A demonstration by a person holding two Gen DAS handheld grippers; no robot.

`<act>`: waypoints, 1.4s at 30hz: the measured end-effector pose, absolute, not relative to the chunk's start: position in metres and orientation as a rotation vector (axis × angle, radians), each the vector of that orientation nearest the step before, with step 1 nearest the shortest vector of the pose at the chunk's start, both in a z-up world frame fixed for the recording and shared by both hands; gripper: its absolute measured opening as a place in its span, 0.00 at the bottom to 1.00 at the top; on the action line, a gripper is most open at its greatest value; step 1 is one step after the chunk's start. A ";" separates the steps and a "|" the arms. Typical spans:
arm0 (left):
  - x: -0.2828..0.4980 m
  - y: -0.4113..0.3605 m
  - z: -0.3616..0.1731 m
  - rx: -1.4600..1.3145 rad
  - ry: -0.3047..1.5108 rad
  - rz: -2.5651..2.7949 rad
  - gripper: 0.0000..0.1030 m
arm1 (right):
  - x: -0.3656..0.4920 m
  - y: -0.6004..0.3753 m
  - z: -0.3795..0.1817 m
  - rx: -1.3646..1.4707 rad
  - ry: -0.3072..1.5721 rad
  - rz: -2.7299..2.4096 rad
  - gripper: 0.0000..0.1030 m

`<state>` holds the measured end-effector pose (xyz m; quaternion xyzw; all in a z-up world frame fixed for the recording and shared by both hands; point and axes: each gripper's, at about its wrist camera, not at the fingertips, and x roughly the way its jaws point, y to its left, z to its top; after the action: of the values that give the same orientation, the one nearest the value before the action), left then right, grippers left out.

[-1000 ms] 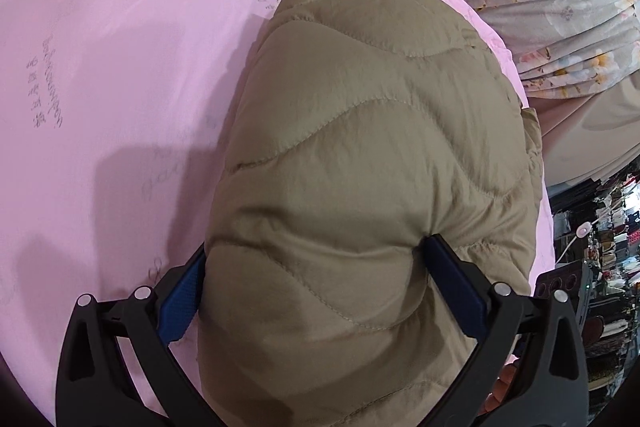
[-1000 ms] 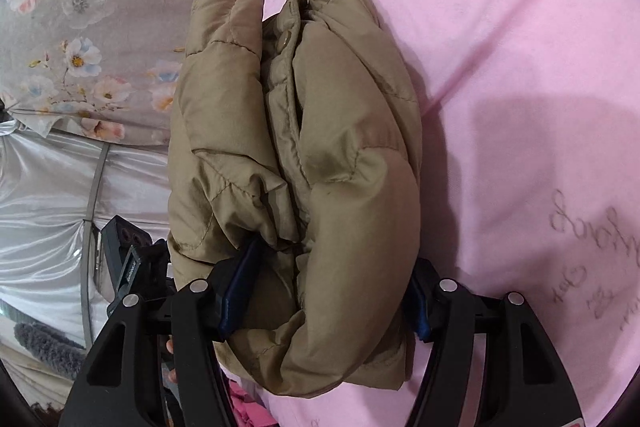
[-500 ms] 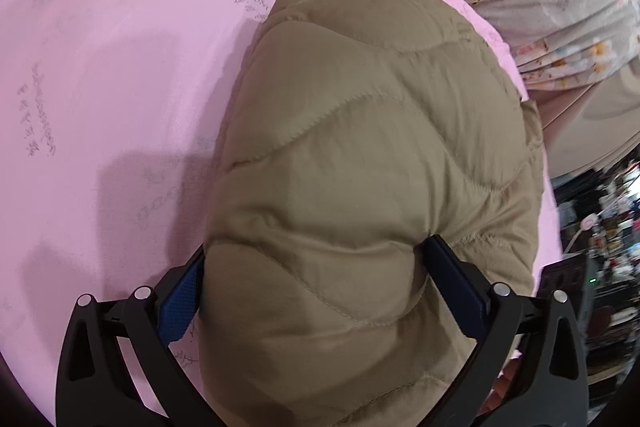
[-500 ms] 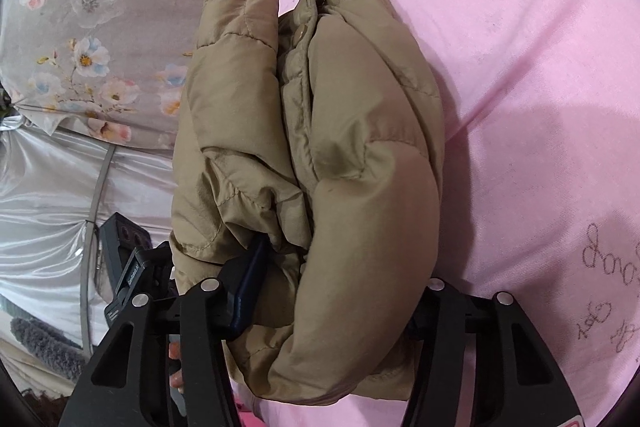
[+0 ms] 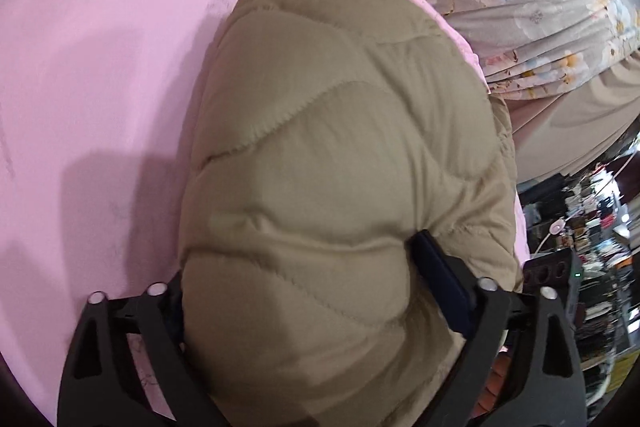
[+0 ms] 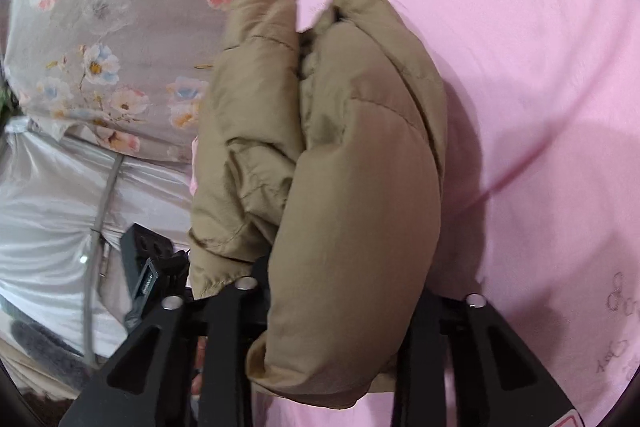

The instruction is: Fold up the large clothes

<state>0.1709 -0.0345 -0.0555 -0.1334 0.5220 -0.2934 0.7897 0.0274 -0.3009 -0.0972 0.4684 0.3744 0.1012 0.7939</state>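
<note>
While both my grippers are clamped around thick padding, the fold looks close to done. My left gripper [image 5: 298,267] has its jaws spread wide by a fat bundle of the tan quilted jacket [image 5: 344,167], which bulges between them and hides most of the left-hand finger. My right gripper [image 6: 340,291] is in the same state, squeezing the other end of the bundle, where loose layers and what may be a sleeve or collar edge bunch up beside the smooth outer roll.

Outward from the fingers, the jacket sits over the pink sheet [image 5: 100,67], near its edge; I cannot tell whether it rests on the sheet or hangs just above it. Past that edge lies a grey flowered cloth [image 6: 100,27], and farther off some silvery fabric [image 6: 48,187].

I judge this the carrying or placing step. Next I would need to set the bundle down flat, let go evenly with both sides, and watch that the puffy layers do not spring open.
</note>
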 end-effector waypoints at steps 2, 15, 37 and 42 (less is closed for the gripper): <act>0.168 -0.039 -0.038 -0.244 1.064 -0.630 0.70 | 0.029 -0.294 -0.078 0.929 0.774 0.200 0.20; 0.167 -0.028 0.085 -0.096 0.693 -0.623 0.54 | 0.060 -0.250 0.056 0.485 0.454 0.135 0.15; 0.276 0.008 0.146 0.000 0.374 -0.520 0.54 | 0.208 -0.197 0.111 0.287 0.263 0.209 0.15; 0.315 0.010 0.108 -0.001 0.417 -0.517 0.54 | 0.246 -0.193 0.075 0.300 0.341 0.202 0.15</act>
<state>0.3149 0.0104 0.1084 -0.0006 0.2048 -0.2539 0.9453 0.2460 -0.1935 0.0747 0.1486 0.1686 0.0997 0.9693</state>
